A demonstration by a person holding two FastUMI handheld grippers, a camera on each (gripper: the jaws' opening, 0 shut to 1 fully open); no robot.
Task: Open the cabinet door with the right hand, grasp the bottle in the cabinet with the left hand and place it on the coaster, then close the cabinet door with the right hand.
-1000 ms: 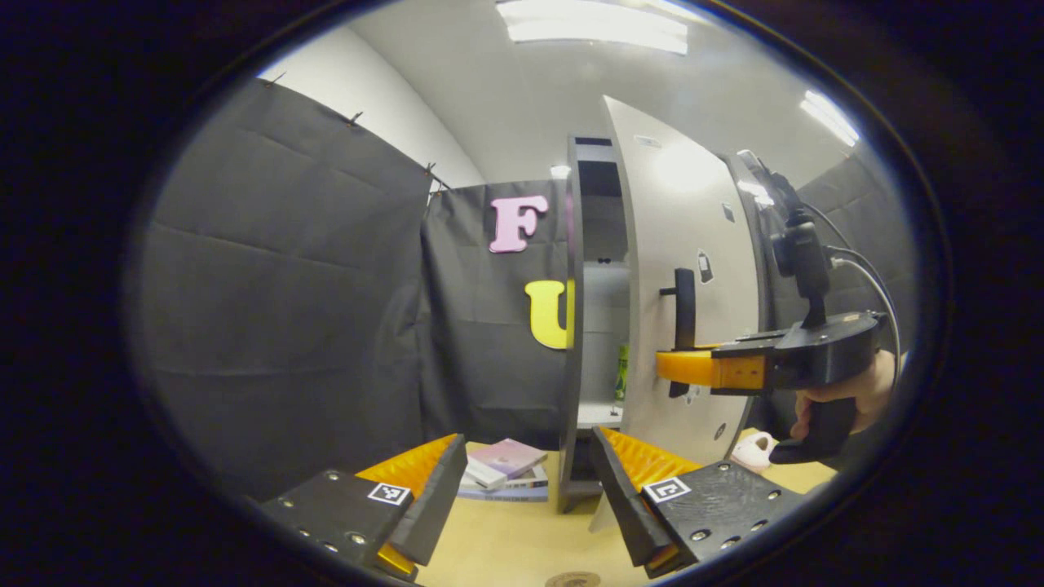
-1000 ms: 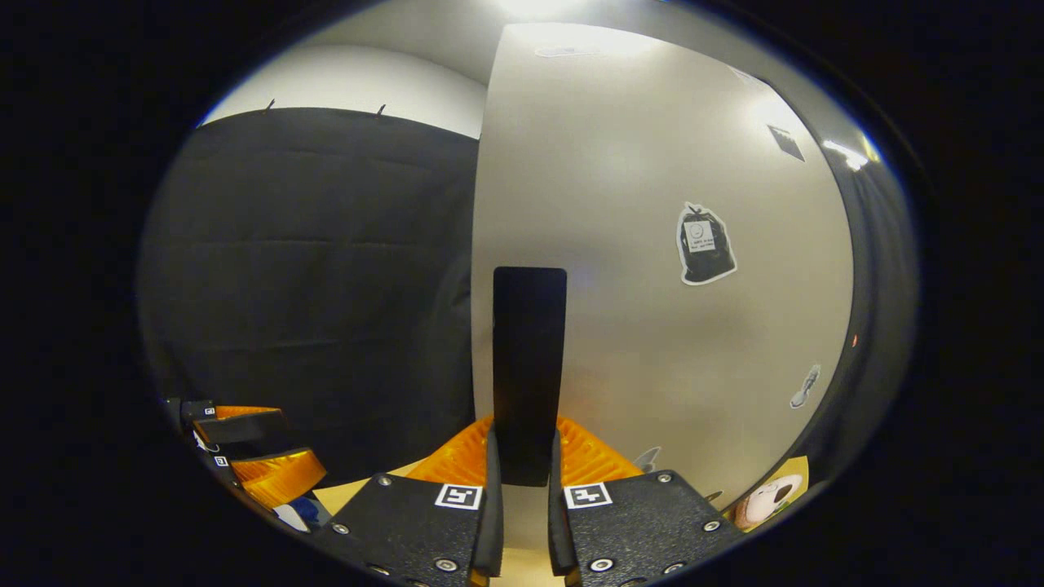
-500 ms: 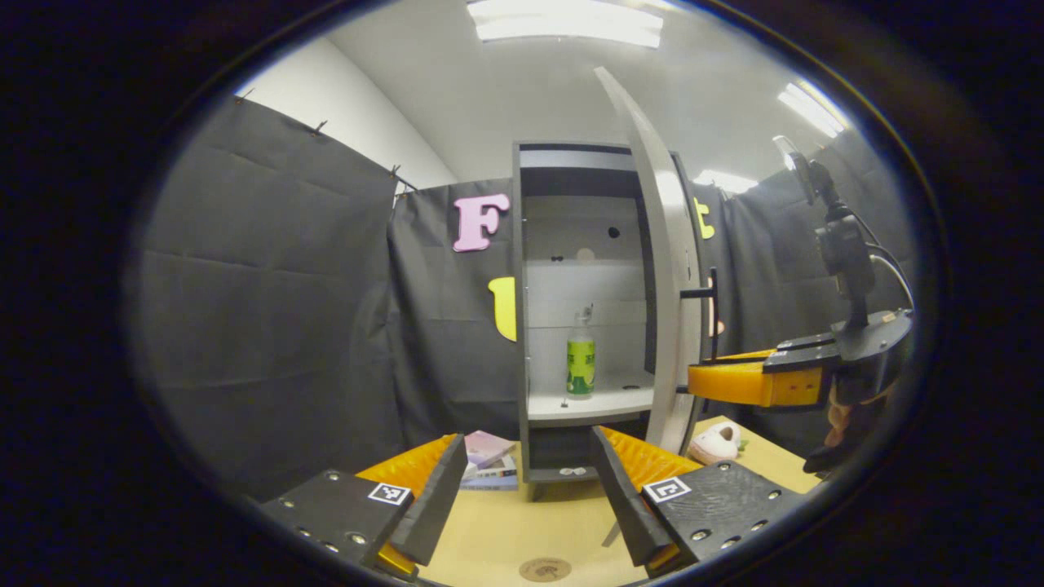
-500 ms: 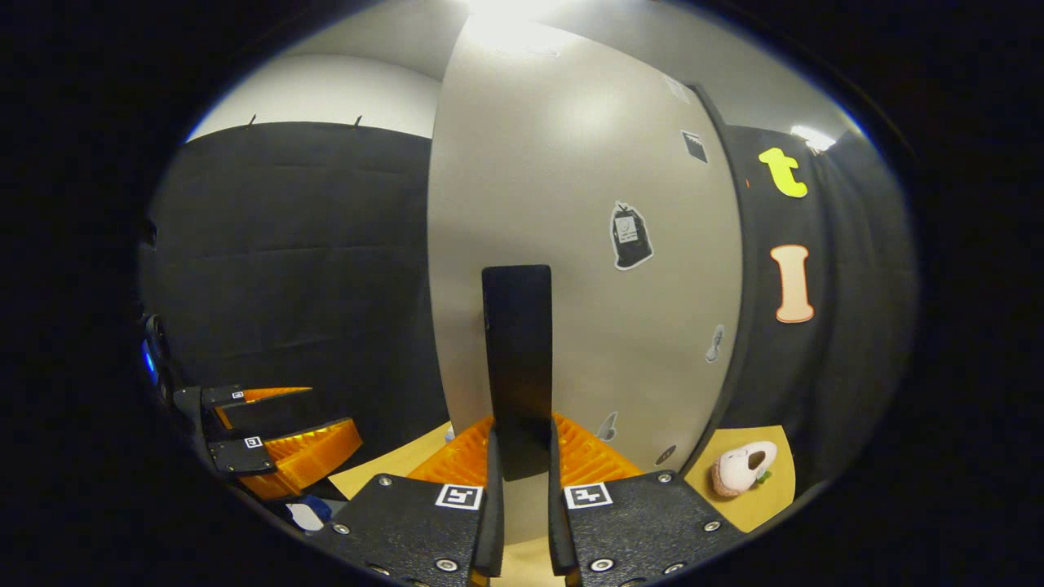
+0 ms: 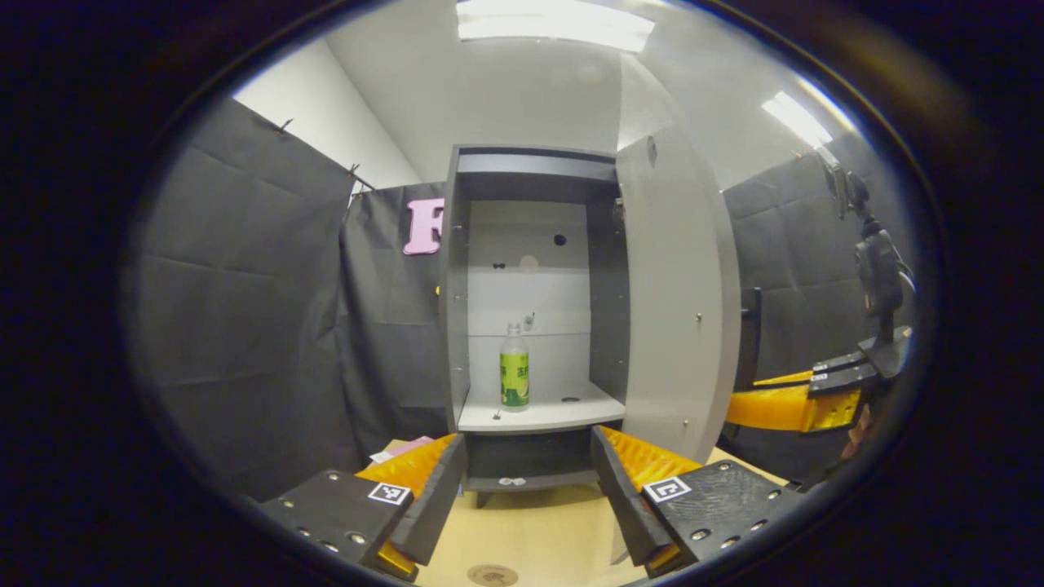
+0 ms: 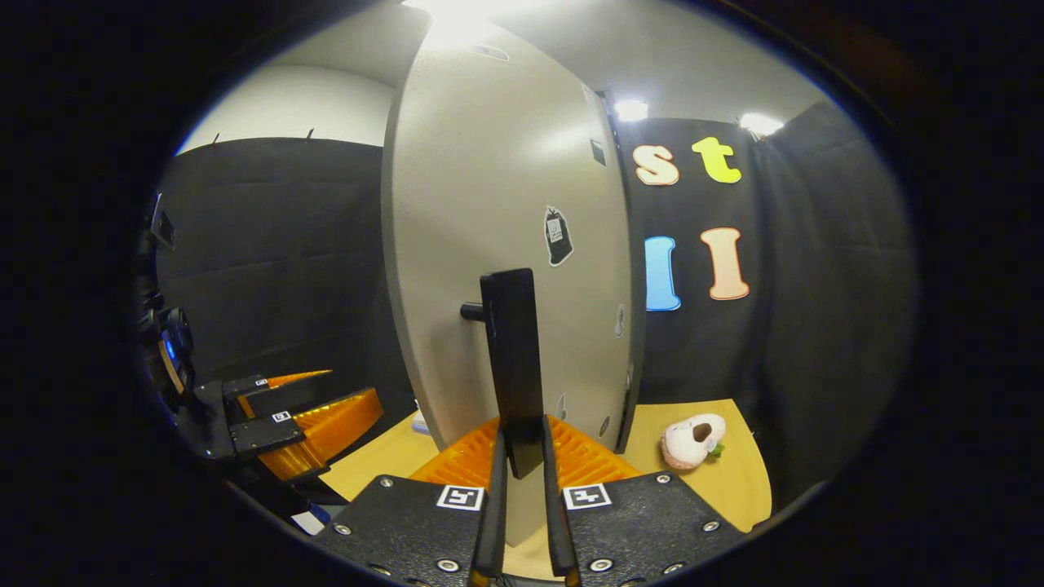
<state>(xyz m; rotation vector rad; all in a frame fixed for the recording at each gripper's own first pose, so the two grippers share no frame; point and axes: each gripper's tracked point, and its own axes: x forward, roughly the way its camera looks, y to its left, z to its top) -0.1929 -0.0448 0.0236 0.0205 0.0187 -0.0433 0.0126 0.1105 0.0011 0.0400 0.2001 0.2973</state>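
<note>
Bottle (image 5: 514, 367) well beyond fingers (image 5: 424, 505)

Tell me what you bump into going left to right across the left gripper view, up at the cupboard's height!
Black cloth wall → cabinet's left side panel → green-labelled bottle on the shelf → open cabinet door → black door handle → right gripper's orange fingers.

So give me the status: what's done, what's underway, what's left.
Done: the door stands wide open. Underway: the right gripper is shut on the handle. Left: the bottle stands on the shelf, the left gripper open short of it; then onto the coaster, then shut the door.
</note>
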